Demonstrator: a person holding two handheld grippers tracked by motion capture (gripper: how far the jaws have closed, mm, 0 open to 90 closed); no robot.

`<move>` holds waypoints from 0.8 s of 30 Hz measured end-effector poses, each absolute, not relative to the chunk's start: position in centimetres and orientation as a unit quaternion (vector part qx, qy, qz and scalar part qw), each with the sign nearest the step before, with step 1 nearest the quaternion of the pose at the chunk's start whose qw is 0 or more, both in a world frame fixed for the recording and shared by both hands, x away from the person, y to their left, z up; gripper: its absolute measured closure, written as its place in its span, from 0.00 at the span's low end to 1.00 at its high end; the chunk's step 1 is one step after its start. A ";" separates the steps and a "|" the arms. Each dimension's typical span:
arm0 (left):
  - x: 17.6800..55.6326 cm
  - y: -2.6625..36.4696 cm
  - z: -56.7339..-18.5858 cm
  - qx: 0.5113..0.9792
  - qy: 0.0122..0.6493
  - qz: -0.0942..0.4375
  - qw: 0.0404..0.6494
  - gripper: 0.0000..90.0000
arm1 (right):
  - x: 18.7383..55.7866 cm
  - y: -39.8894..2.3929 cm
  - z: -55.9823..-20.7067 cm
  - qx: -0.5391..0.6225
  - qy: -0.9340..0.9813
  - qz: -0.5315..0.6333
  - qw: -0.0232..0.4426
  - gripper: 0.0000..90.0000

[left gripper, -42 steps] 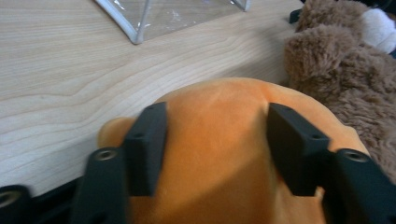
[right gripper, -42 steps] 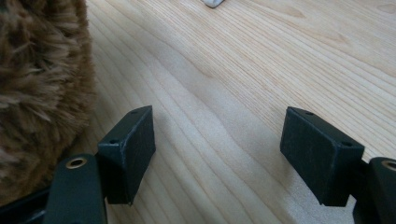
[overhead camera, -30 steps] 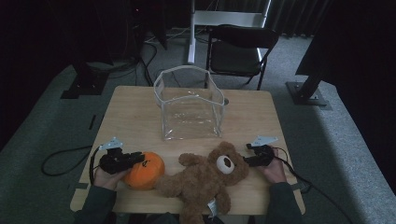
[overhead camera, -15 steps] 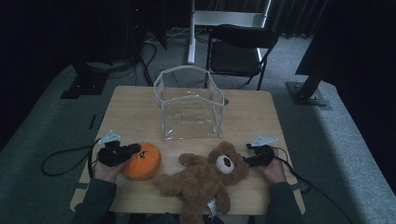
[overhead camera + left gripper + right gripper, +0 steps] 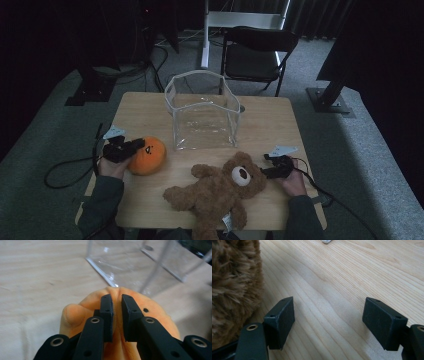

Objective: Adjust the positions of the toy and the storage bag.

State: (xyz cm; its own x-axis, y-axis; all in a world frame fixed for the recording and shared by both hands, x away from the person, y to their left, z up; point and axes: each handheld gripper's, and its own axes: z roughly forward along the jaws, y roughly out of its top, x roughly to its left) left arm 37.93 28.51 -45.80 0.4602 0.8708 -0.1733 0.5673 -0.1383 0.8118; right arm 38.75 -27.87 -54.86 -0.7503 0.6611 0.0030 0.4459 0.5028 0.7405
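Note:
An orange round plush toy sits at the left of the wooden table. My left gripper is shut on it: its jaws have just been closing and pinch a fold of the orange plush between the pads. In the left gripper view the gripper points toward the clear plastic container. A brown teddy bear lies on its back at the front middle. My right gripper rests open beside the bear's head, with bare wood between its jaws and brown fur at the left.
The clear container stands open-topped at the table's far middle. A black chair and stand bases are on the floor beyond the table. Cables trail from both grippers off the table's sides.
My left gripper has carried the orange plush away from the table's front edge, toward the far left, nearer the container. The right gripper and the bear have stayed put.

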 end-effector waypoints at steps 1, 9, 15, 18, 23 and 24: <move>38.5 28.7 -45.7 0.731 0.493 0.177 0.438 0.90 | 38.8 -27.9 -54.9 0.323 0.855 0.379 0.142 0.28; 43.0 29.3 -45.2 0.716 0.510 0.198 0.433 0.91 | 38.7 -27.9 -54.9 0.324 0.855 0.379 0.142 0.28; 45.7 29.2 -45.2 0.706 0.520 0.206 0.434 0.92 | 38.8 -27.9 -54.9 0.323 0.855 0.379 0.142 0.28; 46.9 29.0 -45.8 0.702 0.528 0.208 0.430 0.92 | 38.8 -27.9 -54.9 0.323 0.855 0.380 0.142 0.28; 47.8 29.1 -46.3 0.697 0.540 0.208 0.424 0.84 | 38.8 -27.9 -54.9 0.323 0.855 0.379 0.142 0.27; 47.7 29.1 -46.3 0.696 0.541 0.206 0.425 0.80 | 38.8 -27.9 -54.9 0.323 0.855 0.379 0.142 0.27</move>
